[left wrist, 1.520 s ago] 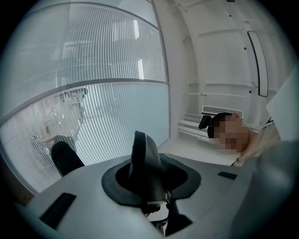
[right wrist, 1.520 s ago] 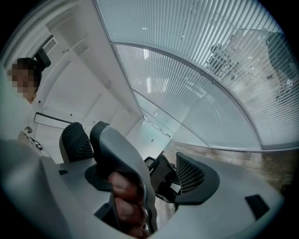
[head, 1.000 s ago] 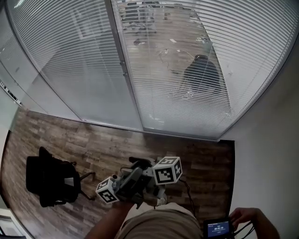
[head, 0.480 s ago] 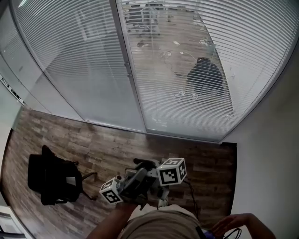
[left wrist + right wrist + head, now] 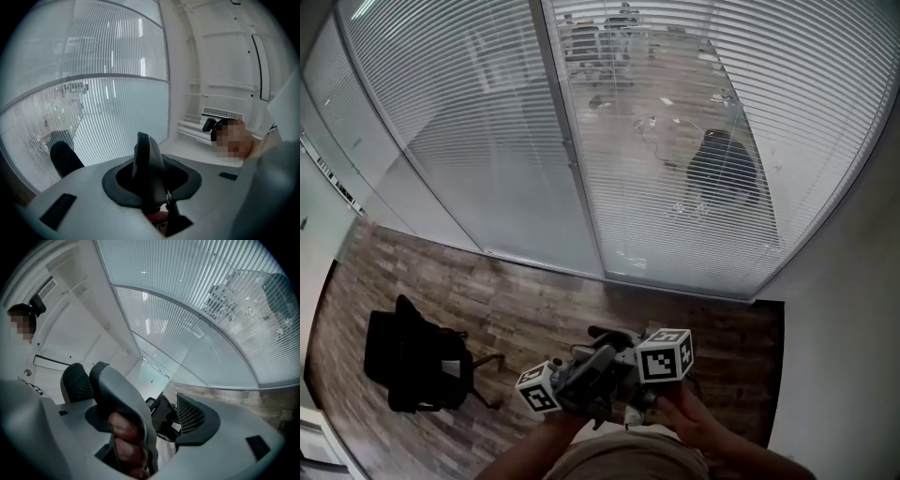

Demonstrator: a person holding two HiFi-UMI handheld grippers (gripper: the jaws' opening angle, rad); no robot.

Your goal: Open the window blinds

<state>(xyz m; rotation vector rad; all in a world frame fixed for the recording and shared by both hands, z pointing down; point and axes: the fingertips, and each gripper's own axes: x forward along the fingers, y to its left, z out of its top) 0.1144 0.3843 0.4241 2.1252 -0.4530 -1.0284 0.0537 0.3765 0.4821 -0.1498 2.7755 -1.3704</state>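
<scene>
You hold both grippers bunched together low against your body, their marker cubes (image 5: 666, 354) side by side. Your left gripper (image 5: 149, 161) has its fingers drawn close. They show as one narrow dark upright with no gap, and nothing sits between them. Your right gripper (image 5: 136, 392) has its fingers wide, with the mesh pads (image 5: 192, 413) well apart. In the space between them rises a curved grey part (image 5: 110, 394) with fingertips (image 5: 124, 446) curled under it, and neither pad presses on it. Which piece that grey part belongs to cannot be told. Your right hand (image 5: 684, 412) rests against the grippers just behind the fingers.

The window blinds (image 5: 694, 112) hang ahead of both sets of fingers, well apart from them. They are lowered over the glass wall (image 5: 516, 216), and the room beyond shows through the slats. A black chair (image 5: 164, 416) appears low between the right fingers, well beyond them, standing on the wood floor (image 5: 534, 300).
</scene>
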